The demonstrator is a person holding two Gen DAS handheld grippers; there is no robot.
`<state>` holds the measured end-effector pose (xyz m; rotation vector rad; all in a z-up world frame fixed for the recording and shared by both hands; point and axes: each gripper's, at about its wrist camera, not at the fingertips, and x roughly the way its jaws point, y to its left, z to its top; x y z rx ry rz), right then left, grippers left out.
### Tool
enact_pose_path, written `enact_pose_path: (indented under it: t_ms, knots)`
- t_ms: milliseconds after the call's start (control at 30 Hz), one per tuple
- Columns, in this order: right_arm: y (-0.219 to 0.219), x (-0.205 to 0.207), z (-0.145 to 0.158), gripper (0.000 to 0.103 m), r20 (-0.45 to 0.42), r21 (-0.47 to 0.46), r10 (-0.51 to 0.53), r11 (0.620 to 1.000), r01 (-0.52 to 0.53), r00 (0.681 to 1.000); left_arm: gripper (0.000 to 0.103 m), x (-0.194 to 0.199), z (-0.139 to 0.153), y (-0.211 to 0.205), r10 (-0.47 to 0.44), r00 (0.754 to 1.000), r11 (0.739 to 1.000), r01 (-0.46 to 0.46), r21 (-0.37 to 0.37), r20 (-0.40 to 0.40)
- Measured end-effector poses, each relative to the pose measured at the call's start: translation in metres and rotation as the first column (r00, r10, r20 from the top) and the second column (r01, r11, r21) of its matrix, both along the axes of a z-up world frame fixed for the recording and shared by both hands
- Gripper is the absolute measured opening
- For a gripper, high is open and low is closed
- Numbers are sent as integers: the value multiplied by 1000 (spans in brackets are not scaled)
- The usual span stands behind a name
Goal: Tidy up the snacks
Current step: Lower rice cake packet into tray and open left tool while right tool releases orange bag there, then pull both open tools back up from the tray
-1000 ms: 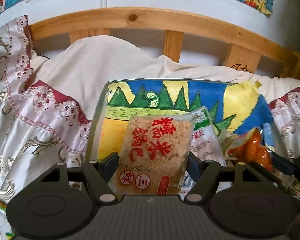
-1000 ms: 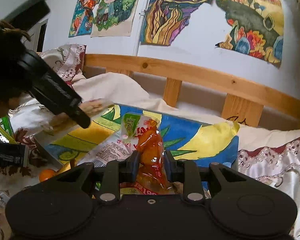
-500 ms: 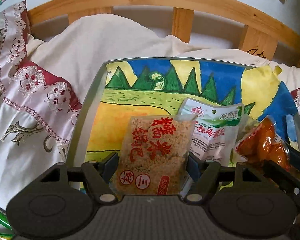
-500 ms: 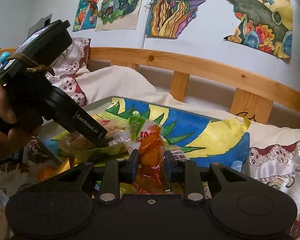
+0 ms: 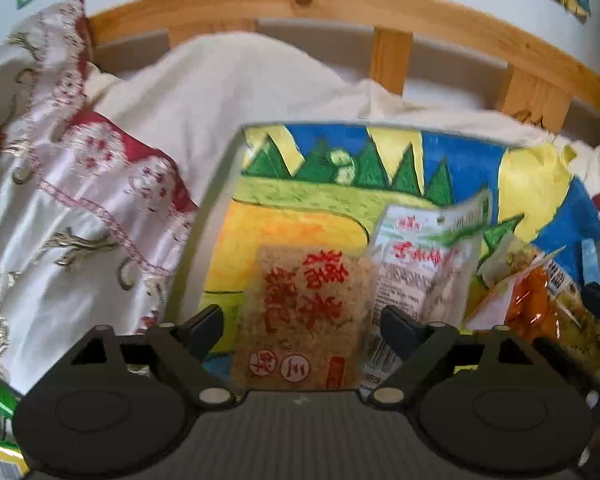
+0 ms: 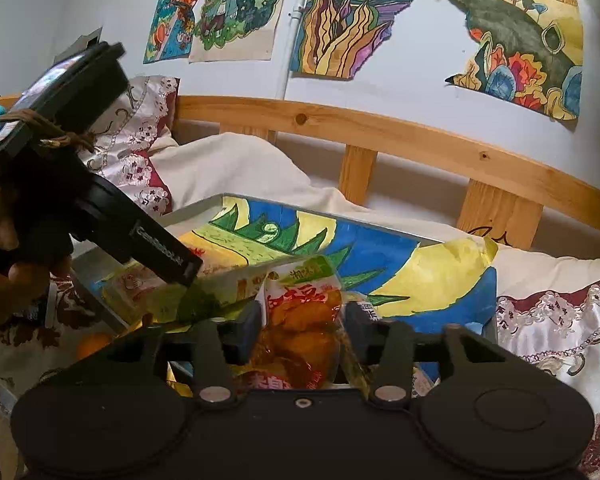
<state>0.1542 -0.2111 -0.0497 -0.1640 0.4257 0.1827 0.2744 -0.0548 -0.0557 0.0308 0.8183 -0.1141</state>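
Left gripper (image 5: 302, 326) opening, rice-cracker packet (image 5: 304, 320) loose between jaws at 12 o'clock, long axis pointing away, resting on tray (image 5: 220, 216). Right gripper (image 6: 302, 330) opening around orange snack pouch (image 6: 300, 332).

Tan rice-cracker packet (image 5: 306, 316) bears red characters.

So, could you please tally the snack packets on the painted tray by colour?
Tan rice-cake packet: 1
White-and-green packet: 1
Orange packet: 1
Total: 3 clearly visible on the tray; any others are too hidden to count.
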Motion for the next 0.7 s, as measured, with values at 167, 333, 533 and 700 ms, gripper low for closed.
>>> enact_pose_path:
  t_ms: [167,333,533,700]
  knots:
    - [0,-7,9,79,22,32,-9,999,8,1000,101,-18,18,12,33,995,999,-33,-5,89]
    - [4,-19,25,94,76,43,-22,999,19,997,102,-40,38,25,54,988,999,-54,-6,147]
    - [11,-38,52,102,161,59,-30,998,21,987,102,-72,62,38,53,976,998,-59,20,213]
    - [18,-61,74,102,222,81,-36,997,19,974,102,-100,78,50,66,966,998,-69,4,248]
